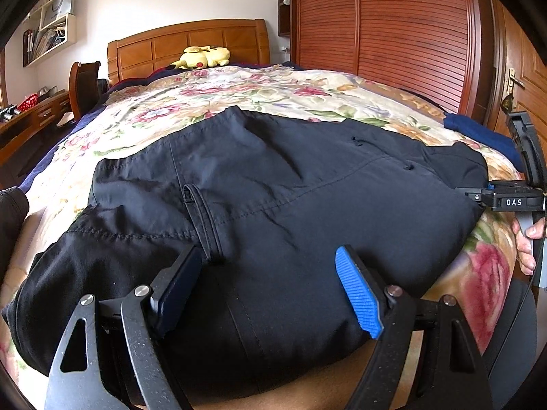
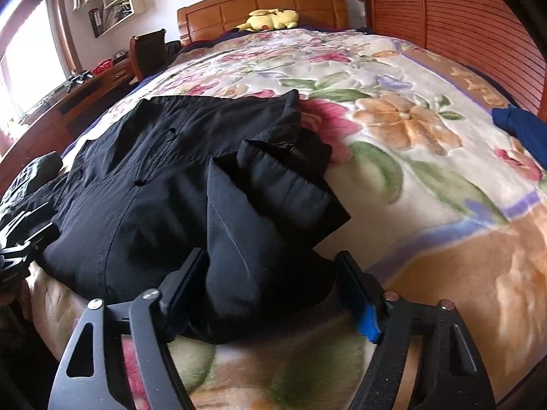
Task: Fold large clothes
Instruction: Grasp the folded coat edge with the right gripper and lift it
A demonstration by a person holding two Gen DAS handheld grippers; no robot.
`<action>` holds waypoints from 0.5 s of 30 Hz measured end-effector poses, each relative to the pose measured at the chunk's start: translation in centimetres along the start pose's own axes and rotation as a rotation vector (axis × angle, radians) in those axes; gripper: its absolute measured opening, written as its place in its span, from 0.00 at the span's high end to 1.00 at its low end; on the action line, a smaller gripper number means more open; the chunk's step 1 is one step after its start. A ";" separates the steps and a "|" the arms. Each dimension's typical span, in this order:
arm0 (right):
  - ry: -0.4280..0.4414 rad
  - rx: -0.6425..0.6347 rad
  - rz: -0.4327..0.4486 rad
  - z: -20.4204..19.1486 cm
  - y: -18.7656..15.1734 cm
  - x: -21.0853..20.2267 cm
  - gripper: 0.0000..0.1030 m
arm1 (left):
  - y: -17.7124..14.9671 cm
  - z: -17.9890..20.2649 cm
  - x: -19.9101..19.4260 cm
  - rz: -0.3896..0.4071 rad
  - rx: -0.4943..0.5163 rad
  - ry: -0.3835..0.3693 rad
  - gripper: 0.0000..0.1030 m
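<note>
Black nylon trousers (image 1: 259, 184) lie flat on the floral blanket (image 2: 410, 130), near edge. Your left gripper (image 1: 270, 294) and right gripper (image 2: 273, 294) both have fingers apart, straddling the near hem w/o pinching, prob. lined up for a fold.

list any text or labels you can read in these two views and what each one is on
"DAS": white letters on the black body of the right gripper, seen at the right edge of the left wrist view.
White shopping bag on the wall shelf: it carries a dark print, too small to read.
Right wrist view: no readable text.
</note>
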State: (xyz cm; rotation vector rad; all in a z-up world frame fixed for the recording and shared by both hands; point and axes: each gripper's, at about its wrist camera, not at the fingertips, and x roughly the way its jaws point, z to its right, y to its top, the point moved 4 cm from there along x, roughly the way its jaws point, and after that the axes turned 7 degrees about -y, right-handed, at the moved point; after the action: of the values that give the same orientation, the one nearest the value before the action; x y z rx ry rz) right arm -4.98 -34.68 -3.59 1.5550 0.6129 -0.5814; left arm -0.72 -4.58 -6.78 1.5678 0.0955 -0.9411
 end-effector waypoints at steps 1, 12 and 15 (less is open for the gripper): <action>0.013 0.000 -0.002 -0.1 0.0 0.0 0.36 | 0.0 0.0 0.0 0.001 0.000 -0.001 0.21; 0.065 -0.039 0.094 -0.9 1.1 -2.2 0.73 | -0.1 -0.2 0.1 -0.008 -0.002 -0.001 0.21; 0.067 -0.046 0.165 -1.4 2.5 -3.9 0.74 | -0.2 -0.2 0.2 -0.012 0.000 0.003 0.21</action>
State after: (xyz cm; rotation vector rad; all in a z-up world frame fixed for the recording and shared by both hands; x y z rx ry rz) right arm -6.15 -33.54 1.00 1.5696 0.5383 -0.3893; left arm -0.65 -4.47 -7.05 1.5704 0.1071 -0.9487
